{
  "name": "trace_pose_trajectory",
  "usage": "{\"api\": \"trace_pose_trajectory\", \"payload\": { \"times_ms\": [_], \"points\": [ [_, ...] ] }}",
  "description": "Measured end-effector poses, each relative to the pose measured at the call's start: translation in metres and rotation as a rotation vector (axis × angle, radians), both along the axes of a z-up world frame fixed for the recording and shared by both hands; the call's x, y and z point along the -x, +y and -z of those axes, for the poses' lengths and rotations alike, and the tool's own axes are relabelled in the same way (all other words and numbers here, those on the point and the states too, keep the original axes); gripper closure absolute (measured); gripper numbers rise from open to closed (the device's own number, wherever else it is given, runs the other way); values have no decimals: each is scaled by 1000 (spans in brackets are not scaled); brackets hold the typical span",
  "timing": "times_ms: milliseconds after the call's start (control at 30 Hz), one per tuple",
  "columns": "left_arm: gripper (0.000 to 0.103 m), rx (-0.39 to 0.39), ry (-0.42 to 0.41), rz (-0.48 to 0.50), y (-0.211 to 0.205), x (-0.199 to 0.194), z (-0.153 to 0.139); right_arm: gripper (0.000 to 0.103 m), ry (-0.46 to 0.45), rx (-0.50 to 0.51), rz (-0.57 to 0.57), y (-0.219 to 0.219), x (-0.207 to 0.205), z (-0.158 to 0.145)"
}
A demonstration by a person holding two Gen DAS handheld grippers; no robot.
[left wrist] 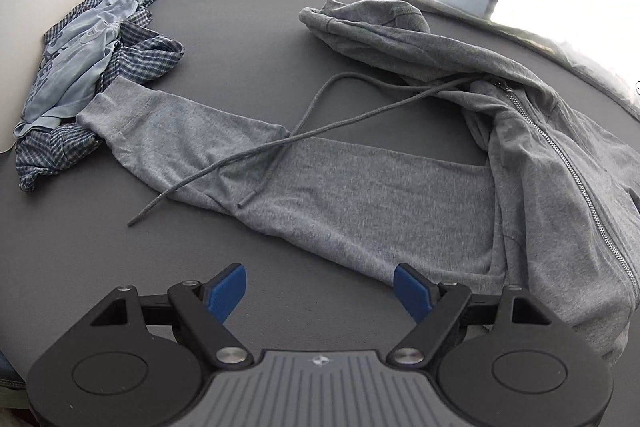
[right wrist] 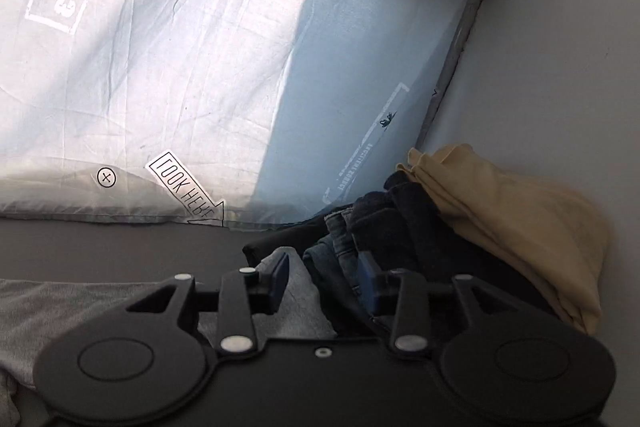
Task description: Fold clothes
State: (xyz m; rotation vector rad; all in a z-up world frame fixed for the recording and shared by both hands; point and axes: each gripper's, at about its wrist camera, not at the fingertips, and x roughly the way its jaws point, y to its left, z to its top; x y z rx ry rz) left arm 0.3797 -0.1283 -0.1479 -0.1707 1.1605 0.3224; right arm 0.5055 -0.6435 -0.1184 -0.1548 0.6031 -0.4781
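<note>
A grey zip hoodie (left wrist: 360,195) lies spread on the dark table (left wrist: 240,27), one sleeve stretched left, its hood at the back and two drawstrings (left wrist: 256,163) lying across the sleeve. My left gripper (left wrist: 320,291) is open and empty, just in front of the sleeve's near edge. My right gripper (right wrist: 324,287) is open, low over a grey cloth edge (right wrist: 292,291) and a pile of dark and denim clothes (right wrist: 376,223). Nothing sits between its fingers that I can tell.
A crumpled pile of a checked shirt and a light blue garment (left wrist: 84,67) lies at the table's left. A tan garment (right wrist: 512,223) tops the pile at the right. A printed pale backdrop sheet (right wrist: 180,67) stands behind the table.
</note>
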Motion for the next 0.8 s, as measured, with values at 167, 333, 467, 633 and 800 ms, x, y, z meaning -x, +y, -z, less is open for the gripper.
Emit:
{"api": "trace_pose_trajectory", "payload": {
  "times_ms": [167, 333, 467, 633, 800],
  "points": [
    [18, 63, 52, 36, -7, -15, 18, 64, 123, -297, -142, 60, 40, 58],
    [18, 112, 94, 80, -20, -19, 33, 64, 236, -467, -292, 123, 55, 116],
    [18, 130, 111, 103, -25, -21, 39, 61, 305, -441, -367, 159, 59, 131],
    [18, 128, 99, 101, -23, -18, 35, 73, 346, -426, -392, 174, 56, 132],
    [18, 123, 41, 98, -19, 2, 16, 100, 273, -508, -395, 174, 76, 113]
  ]
}}
